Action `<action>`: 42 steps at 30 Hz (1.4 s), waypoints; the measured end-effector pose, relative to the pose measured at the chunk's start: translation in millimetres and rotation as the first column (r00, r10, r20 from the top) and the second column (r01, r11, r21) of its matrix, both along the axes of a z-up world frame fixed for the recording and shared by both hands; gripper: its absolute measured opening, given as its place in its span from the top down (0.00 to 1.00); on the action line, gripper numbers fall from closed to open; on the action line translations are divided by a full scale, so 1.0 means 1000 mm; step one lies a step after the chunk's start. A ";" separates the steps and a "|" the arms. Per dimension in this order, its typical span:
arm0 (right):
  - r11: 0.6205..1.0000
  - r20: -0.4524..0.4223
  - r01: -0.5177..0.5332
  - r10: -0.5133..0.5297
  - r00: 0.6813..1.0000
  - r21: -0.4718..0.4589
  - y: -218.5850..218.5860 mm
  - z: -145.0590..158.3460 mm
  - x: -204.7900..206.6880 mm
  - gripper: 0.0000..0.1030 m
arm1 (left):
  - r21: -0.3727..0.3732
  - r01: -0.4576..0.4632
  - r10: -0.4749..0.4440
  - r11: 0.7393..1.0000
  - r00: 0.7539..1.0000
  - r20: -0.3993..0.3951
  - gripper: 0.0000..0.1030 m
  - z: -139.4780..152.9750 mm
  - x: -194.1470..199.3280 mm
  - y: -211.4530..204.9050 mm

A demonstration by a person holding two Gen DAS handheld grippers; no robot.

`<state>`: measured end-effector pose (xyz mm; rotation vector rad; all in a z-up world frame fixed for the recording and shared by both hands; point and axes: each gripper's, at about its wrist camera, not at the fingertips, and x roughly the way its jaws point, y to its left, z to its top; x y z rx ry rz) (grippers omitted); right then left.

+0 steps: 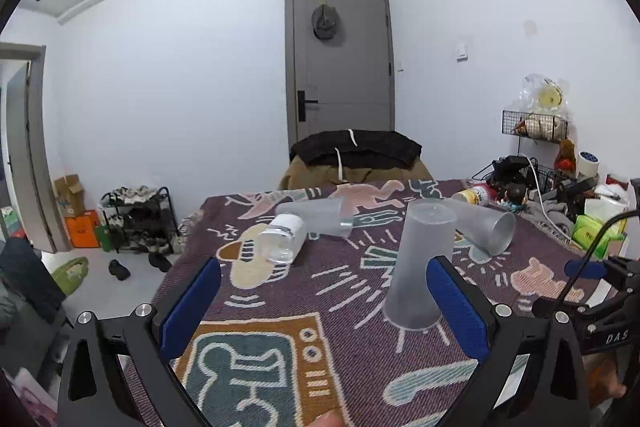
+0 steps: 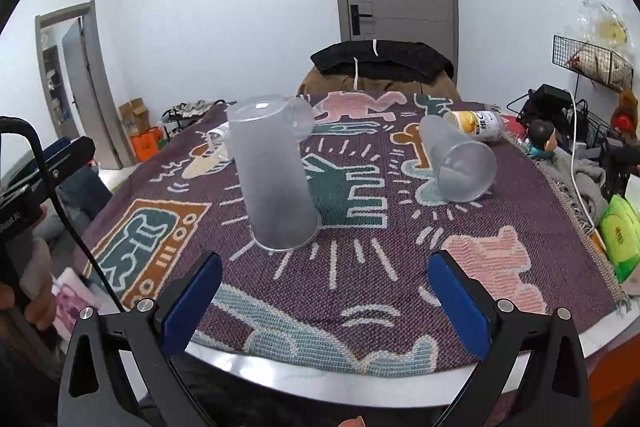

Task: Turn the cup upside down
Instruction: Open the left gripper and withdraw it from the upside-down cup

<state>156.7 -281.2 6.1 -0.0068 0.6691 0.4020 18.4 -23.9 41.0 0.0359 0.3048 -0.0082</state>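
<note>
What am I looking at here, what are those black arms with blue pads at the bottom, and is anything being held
Those are two hand-held grippers, each carrying a wide-angle camera that looks along its fingers. One picture comes from the left gripper, the other from the right gripper. Both are open and hold nothing.

On the patterned cloth a frosted cup stands upside down, mouth on the cloth. In the left view it sits just by the right-hand blue pad; whether they touch is unclear. Two more frosted cups lie on their sides: one at the right, one further back. A small clear jar and a yellow-labelled bottle also lie tipped over.
</note>
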 end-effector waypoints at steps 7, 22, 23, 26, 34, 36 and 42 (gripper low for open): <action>1.000 0.030 -0.009 0.009 0.999 -0.013 0.002 -0.002 -0.012 0.00 | 0.017 -0.006 0.006 1.000 1.000 -0.013 0.00 -0.010 -0.009 0.006; 0.999 0.063 -0.041 0.041 0.997 -0.013 0.013 -0.010 -0.025 0.00 | -0.008 -0.039 0.039 0.999 0.999 -0.032 0.00 -0.026 -0.019 0.021; 0.999 0.065 -0.043 0.044 0.997 -0.014 0.014 -0.011 -0.025 0.00 | -0.007 -0.039 0.039 0.999 0.999 -0.033 0.00 -0.026 -0.018 0.021; 0.999 0.075 -0.044 0.044 0.996 -0.009 0.015 -0.011 -0.026 0.00 | -0.005 -0.034 0.034 0.999 0.999 -0.038 0.00 -0.026 -0.017 0.019; 0.999 0.072 -0.039 0.037 0.997 0.013 0.009 -0.011 -0.025 0.00 | 0.006 -0.021 0.021 1.000 0.999 -0.041 0.00 -0.027 -0.016 0.013; 0.999 0.069 -0.035 0.034 0.997 0.015 0.008 -0.012 -0.024 0.00 | 0.007 -0.017 0.018 1.000 0.999 -0.043 0.00 -0.027 -0.016 0.013; 0.999 0.062 -0.036 0.036 0.997 0.003 0.011 -0.014 -0.023 0.00 | -0.004 -0.019 0.019 1.000 0.999 -0.045 0.00 -0.028 -0.017 0.016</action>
